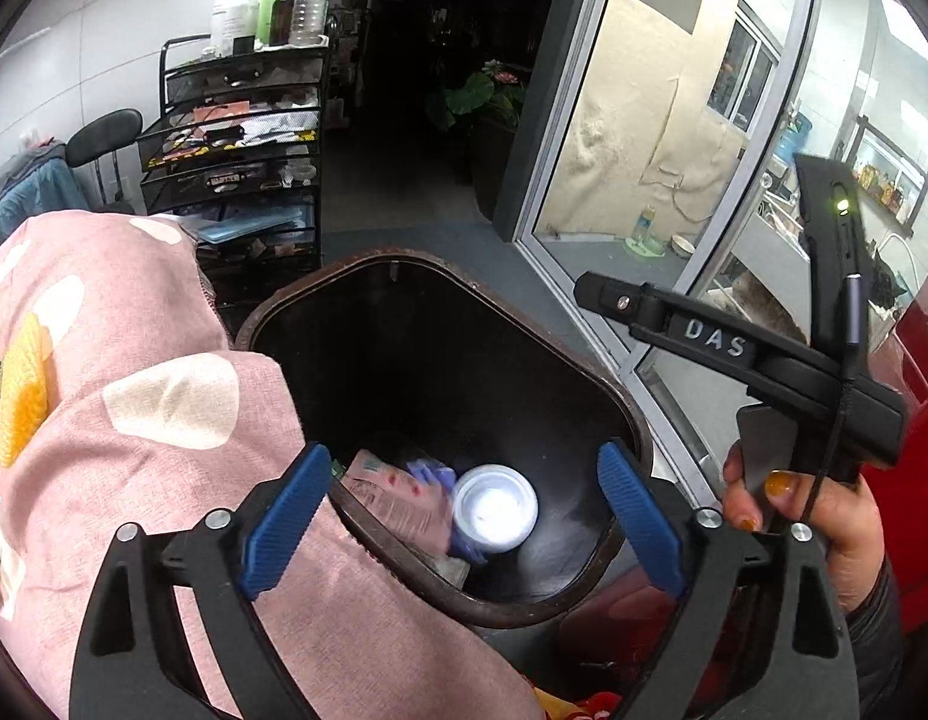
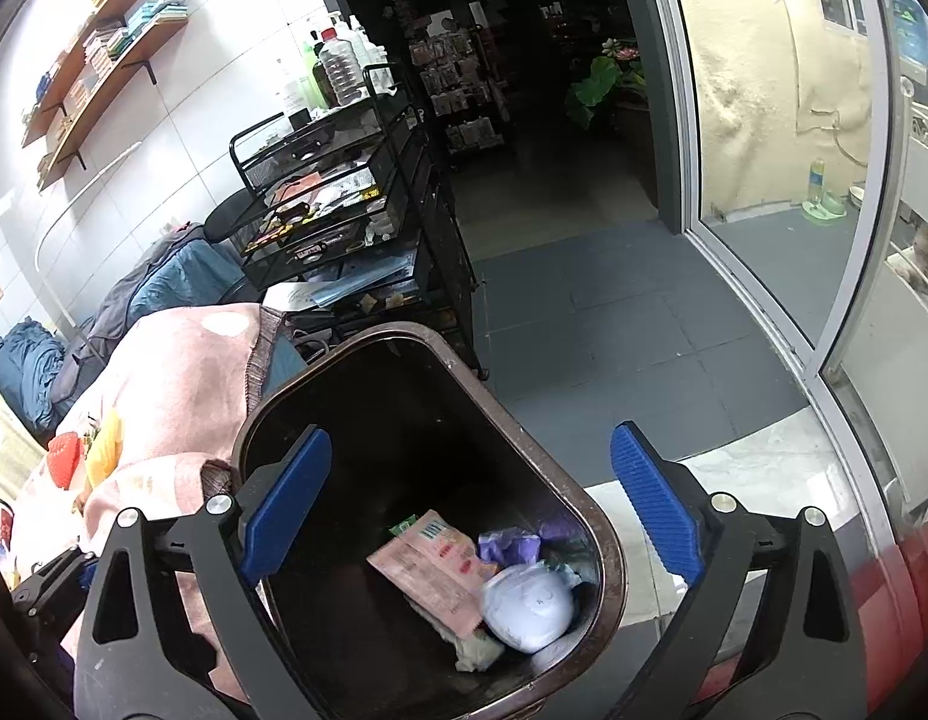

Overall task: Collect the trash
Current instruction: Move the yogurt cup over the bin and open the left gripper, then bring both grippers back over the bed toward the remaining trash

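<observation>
A dark brown trash bin (image 1: 404, 256) (image 2: 404, 327) stands open below both grippers. At its bottom lie a white plastic cup (image 1: 493, 507) (image 2: 526, 609), a pink packet (image 1: 398, 507) (image 2: 440, 564) and a crumpled purple glove (image 1: 431, 471) (image 2: 511, 543); the cup looks blurred in the left wrist view. My left gripper (image 1: 464, 450) hangs open over the bin's near rim, with nothing between its blue pads. My right gripper (image 2: 471, 432) is also open and empty above the bin. A hand (image 1: 823, 516) at the right holds the right tool's black body (image 1: 763, 360).
A pink patterned blanket (image 1: 134, 420) (image 2: 164, 372) presses against the bin's left side. Behind it stands a black mesh cart (image 1: 236, 138) (image 2: 344, 204) with bottles on top. A glass sliding door (image 1: 673, 180) (image 2: 763, 150) is at the right, with grey floor tiles (image 2: 613, 312) before it.
</observation>
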The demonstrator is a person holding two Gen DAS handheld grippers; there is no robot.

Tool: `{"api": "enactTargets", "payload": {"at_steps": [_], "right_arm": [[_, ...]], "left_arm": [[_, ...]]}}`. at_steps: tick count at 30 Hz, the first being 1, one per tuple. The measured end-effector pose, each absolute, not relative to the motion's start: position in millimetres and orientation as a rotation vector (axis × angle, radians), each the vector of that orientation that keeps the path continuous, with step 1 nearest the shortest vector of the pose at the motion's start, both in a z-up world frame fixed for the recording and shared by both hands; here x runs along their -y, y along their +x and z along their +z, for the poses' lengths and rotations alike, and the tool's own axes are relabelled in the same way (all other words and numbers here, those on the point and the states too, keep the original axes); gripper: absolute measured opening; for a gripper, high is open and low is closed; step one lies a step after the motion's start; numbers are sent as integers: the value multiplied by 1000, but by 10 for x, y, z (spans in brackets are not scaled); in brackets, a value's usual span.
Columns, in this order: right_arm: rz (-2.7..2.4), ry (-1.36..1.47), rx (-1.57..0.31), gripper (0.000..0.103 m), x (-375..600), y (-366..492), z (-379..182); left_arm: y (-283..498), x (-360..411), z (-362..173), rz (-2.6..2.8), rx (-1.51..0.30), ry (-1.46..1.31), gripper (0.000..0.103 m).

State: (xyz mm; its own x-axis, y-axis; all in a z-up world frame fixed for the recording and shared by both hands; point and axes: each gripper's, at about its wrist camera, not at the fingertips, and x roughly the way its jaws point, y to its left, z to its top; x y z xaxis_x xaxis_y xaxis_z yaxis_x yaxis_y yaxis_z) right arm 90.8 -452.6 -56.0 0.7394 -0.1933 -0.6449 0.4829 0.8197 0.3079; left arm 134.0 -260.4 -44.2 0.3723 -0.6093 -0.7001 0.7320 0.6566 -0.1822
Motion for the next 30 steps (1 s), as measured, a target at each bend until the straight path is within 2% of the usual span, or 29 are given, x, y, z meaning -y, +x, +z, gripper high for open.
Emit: {"api": "enactTargets", "payload": {"at_steps": [11, 19, 30], "right_arm": [[-332, 474, -648, 94, 4394, 956, -589], [-254, 441, -640, 94, 4116, 1029, -550], [-130, 393, -644, 94, 3656, 1231, -438]], "left_arm": [[1144, 2257, -218, -826, -702, 147, 97], [1115, 1815, -125, -713, -621, 110, 97], [1208, 1092, -171, -540, -628, 45, 97]]}}
